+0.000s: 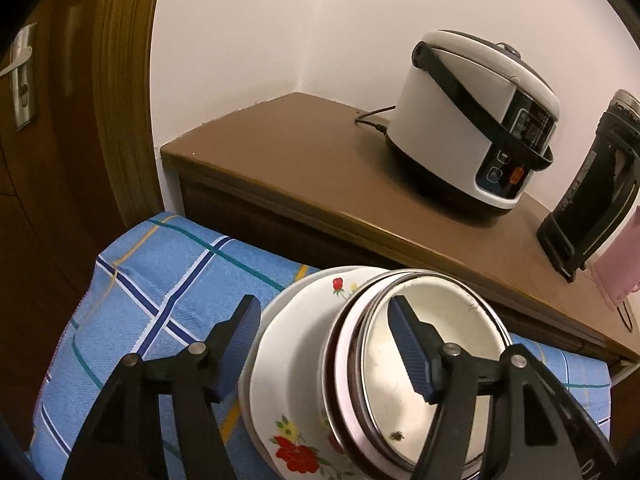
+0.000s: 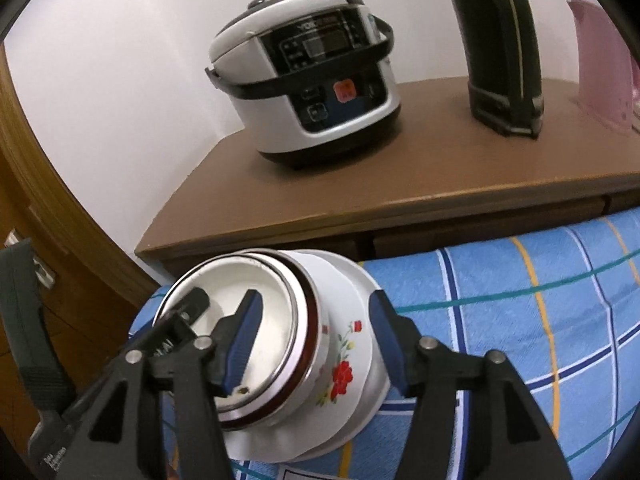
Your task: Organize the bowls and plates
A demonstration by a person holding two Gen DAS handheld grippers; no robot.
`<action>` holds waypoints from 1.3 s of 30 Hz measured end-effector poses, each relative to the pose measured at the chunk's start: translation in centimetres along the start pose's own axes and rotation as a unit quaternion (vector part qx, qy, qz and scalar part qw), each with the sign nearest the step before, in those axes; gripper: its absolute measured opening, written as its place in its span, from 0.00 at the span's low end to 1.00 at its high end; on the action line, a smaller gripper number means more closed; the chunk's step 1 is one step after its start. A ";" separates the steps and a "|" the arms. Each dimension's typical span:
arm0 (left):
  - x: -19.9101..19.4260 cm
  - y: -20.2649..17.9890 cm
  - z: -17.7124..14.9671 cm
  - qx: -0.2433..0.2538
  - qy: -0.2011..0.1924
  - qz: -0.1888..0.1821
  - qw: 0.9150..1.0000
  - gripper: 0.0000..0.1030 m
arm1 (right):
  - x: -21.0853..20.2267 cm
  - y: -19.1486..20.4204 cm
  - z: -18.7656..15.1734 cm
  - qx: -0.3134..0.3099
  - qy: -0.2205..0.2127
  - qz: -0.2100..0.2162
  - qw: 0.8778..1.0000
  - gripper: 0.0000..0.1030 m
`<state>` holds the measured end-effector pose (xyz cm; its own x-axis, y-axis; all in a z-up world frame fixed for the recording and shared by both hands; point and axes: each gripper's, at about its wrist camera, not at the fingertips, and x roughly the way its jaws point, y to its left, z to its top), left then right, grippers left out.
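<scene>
My left tool stands wide, one pad outside the stack on the left, the other pad over the inner bowl's hollow, neither pressing on anything that I can see. My right tool is the mirror case: jaws apart, straddling the opposite rim, one pad inside the top bowl, one outside by the flowered bowl, no grip. The stack itself (steel-rimmed bowl nested in a dark-banded one, that in the flowered bowl, all on a white plate) sits on the blue checked cloth, just in front of the brown table. It looks slightly tilted in both views, though the fisheye could be doing that. On the table, well behind, a rice cooker and a black kettle, plus something pink at the edge. My read: stacking step looks finished, with both tools loose around a settled pile. Next move calls for backing both tools straight out without clipping a rim, since the inner pads are below the lip; a snag could tip the pile off the soft cloth.
</scene>
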<state>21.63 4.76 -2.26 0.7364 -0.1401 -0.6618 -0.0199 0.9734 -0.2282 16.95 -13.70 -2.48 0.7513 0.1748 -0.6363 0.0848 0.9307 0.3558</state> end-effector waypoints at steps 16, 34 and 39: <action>-0.6 -0.3 -0.2 0.005 -0.026 -0.019 0.999 0.76 | -1.4 -0.9 -1.2 0.006 -0.067 0.012 0.998 0.79; -3.0 -0.4 -1.2 0.042 -0.119 0.016 0.992 0.78 | -3.3 -2.1 -2.3 0.000 -0.145 0.028 0.989 0.85; -4.3 0.1 -2.1 0.046 -0.144 0.020 0.988 0.78 | -4.3 -1.7 -2.7 -0.016 -0.171 0.027 0.985 0.85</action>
<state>17.03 5.03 -0.94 0.8981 -0.0566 -0.4361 -0.0013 0.9913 -0.1315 11.78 -15.16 -2.20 0.9314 0.1107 -0.3467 0.0225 0.9333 0.3584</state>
